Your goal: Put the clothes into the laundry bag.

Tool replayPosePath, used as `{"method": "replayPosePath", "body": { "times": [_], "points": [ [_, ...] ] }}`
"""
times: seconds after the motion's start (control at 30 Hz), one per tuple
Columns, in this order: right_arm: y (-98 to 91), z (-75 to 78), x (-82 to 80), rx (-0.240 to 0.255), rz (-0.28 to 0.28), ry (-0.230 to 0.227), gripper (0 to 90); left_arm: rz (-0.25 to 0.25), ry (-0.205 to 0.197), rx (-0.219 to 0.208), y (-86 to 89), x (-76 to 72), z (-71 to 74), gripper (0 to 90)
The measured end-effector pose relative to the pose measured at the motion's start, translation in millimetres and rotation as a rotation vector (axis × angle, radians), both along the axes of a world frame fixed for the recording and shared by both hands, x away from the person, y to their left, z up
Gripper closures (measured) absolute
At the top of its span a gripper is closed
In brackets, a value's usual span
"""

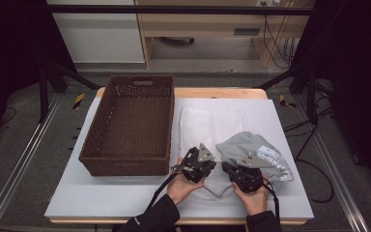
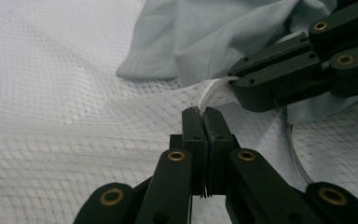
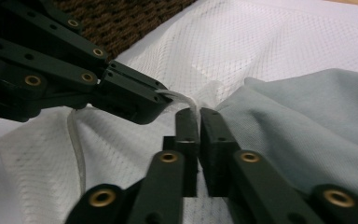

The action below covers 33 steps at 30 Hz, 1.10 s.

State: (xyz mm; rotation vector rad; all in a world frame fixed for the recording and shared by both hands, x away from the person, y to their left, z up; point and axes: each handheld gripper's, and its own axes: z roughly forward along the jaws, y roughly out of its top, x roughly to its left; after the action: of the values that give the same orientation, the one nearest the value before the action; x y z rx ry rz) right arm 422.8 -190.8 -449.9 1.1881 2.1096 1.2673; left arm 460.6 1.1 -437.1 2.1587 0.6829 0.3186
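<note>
A white mesh cloth [image 1: 212, 123] lies spread on the table, with a pale grey garment [image 1: 251, 145] bunched on its right part. Both grippers meet at the cloth's near edge. My left gripper [image 2: 205, 116] is shut on the cloth's white hem band [image 2: 212, 93]. My right gripper [image 3: 199, 114] pinches the same band a little further along, with its jaws almost together. In the high view the left gripper [image 1: 214, 164] and the right gripper [image 1: 224, 167] sit tip to tip. The grey garment [image 3: 307, 121] lies just right of the right jaws.
A dark brown wicker basket [image 1: 125, 164] stands empty on the left half of the white mat [image 1: 101, 193], close beside the left hand. Its weave [image 3: 121, 18] shows behind the left gripper. A crinkled silvery piece [image 1: 278, 162] lies at the grey garment's right edge.
</note>
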Motion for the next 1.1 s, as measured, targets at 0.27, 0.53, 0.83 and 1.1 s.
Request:
{"method": "replayPosePath", "body": {
  "times": [0.27,0.53,0.83,1.1],
  "points": [
    [-10.4,-4.8,-22.7,0.001,0.021,0.032,84.7,0.017,-0.003,-0.020,4.0,0.7,7.5,88.9],
    [-22.8,-33.4,-44.5,-0.067,0.024,0.122,88.9,0.008,-0.012,-0.029,4.0,-2.8,12.2,88.8],
    [-22.3,-21.2,-41.2,-0.052,0.004,0.069,83.4,0.007,-0.013,-0.034,3.5,-7.5,10.3,88.8],
    [-20.1,19.0,-4.2,-0.075,-0.169,-0.048,45.6,0.009,-0.015,-0.023,4.1,-9.5,8.8,88.8]
  ]
}}
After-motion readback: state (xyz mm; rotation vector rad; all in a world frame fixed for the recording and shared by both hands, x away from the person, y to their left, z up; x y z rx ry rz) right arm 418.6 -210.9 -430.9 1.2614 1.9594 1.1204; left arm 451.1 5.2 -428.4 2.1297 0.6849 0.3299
